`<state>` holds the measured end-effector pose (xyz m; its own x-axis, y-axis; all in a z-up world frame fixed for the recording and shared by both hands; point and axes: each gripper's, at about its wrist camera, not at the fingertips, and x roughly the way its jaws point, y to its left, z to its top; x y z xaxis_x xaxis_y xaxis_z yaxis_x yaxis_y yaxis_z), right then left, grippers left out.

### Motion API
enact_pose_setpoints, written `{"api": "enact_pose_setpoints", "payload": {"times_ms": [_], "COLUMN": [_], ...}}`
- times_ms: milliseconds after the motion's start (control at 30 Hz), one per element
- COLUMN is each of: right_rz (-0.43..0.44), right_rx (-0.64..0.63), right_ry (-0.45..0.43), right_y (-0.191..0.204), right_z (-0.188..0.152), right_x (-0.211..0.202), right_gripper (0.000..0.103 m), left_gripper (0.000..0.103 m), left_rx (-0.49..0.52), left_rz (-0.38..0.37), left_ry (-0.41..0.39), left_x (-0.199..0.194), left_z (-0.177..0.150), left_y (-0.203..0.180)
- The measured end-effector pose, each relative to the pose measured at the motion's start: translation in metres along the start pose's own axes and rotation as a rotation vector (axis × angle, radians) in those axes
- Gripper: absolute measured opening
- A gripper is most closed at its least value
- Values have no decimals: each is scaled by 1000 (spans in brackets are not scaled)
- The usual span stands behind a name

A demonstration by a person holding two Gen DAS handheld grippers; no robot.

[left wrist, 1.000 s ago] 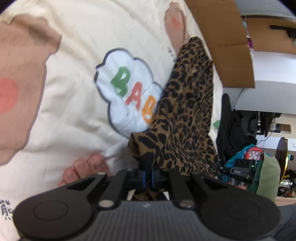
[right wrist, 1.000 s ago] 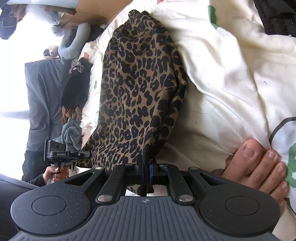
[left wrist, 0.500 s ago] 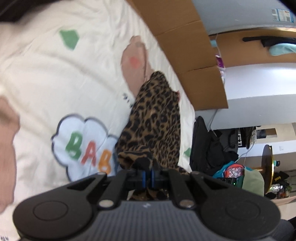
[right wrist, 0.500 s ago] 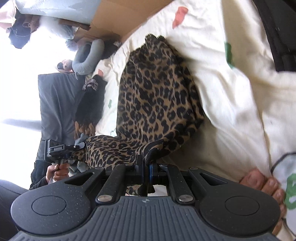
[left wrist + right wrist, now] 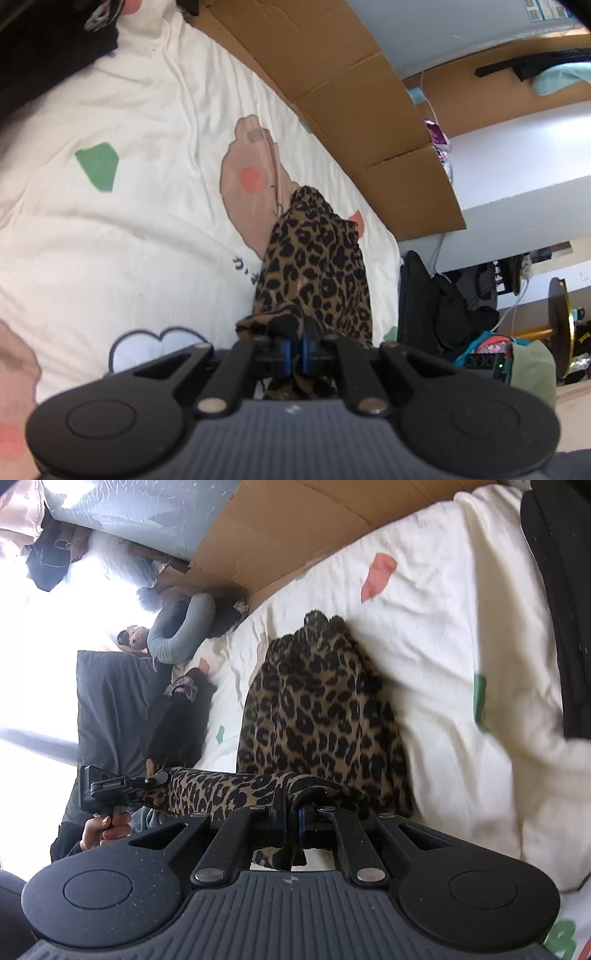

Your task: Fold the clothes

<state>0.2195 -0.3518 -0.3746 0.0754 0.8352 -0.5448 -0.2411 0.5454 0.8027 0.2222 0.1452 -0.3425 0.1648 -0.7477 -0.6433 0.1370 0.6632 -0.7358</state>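
Observation:
A leopard-print garment (image 5: 317,266) lies stretched along the cream printed bedcover (image 5: 129,229), its near edge lifted off the bed. My left gripper (image 5: 295,349) is shut on one near corner of it. In the right wrist view the same garment (image 5: 317,709) runs away from me, and my right gripper (image 5: 291,818) is shut on the other near corner. The edge between the two corners hangs taut to the left, where the left gripper (image 5: 147,781) shows in a hand (image 5: 105,827). The far end rests bunched on the bedcover (image 5: 443,627).
A brown cardboard sheet (image 5: 332,74) stands along the far side of the bed. Dark clothes and bags (image 5: 443,314) pile beyond the bed's end. Black fabric (image 5: 561,609) lies at the right edge, and a grey neck pillow (image 5: 181,631) sits by the cardboard.
Both grippers have risen and pulled back with the garment's near edge, so the bed now looks farther off. The bare toes seen earlier have left both views.

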Motion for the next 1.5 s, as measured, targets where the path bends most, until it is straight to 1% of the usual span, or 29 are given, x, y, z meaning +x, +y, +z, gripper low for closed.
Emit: {"api": "enact_pose_setpoints", "payload": {"times_ms": [167,300,367,533,667,900,967,1033,1167,1200,1233,1267,1300,1367,1433,1500], "right_rz": [-4,-52,-76,-130,-173,-220,-236,-250,-239,-232,-224,-213,-198,-172,-169,-178], "right_rx": [1,-15,-23,-31,-48,-44,-21,2,20,17,15,10,7,0,-26,-59], "right_ry": [-36,-70,-70,-75,-61,-52,-52,-52,-56,-64,-72,-86,-98,-109,-96,-73], "right_y": [2,4,1,-7,-14,-25,-29,-33,-30,-27,-24,-22,-19,-14,-10,-5], "right_z": [11,20,24,37,45,53,56,58,57,56,54,52,50,45,39,33], "right_x": [2,6,14,31,44,61,66,71,66,61,55,49,45,37,36,38], "right_gripper": [4,4,4,4,4,5,6,11,17,27,44,50,55,56,57,57], "left_gripper": [6,6,6,6,6,6,6,6,9,14,18,32,47,58,58,62], "left_rx": [6,40,53,50,50,58,48,43,33,30,28,31,42,55,66,76], "left_rz": [-3,17,42,83,106,154,164,165,167,167,168,169,171,172,172,173], "left_ry": [-31,-38,-37,-39,-33,-18,-15,-17,-20,-21,-22,-24,-28,-37,-47,-57], "left_x": [4,11,19,41,53,73,77,76,73,72,71,69,65,60,55,50], "left_z": [11,21,27,38,45,53,53,52,49,48,47,45,41,36,30,25], "left_y": [-4,-11,-9,-1,7,17,21,20,19,18,18,16,12,8,5,2]}}
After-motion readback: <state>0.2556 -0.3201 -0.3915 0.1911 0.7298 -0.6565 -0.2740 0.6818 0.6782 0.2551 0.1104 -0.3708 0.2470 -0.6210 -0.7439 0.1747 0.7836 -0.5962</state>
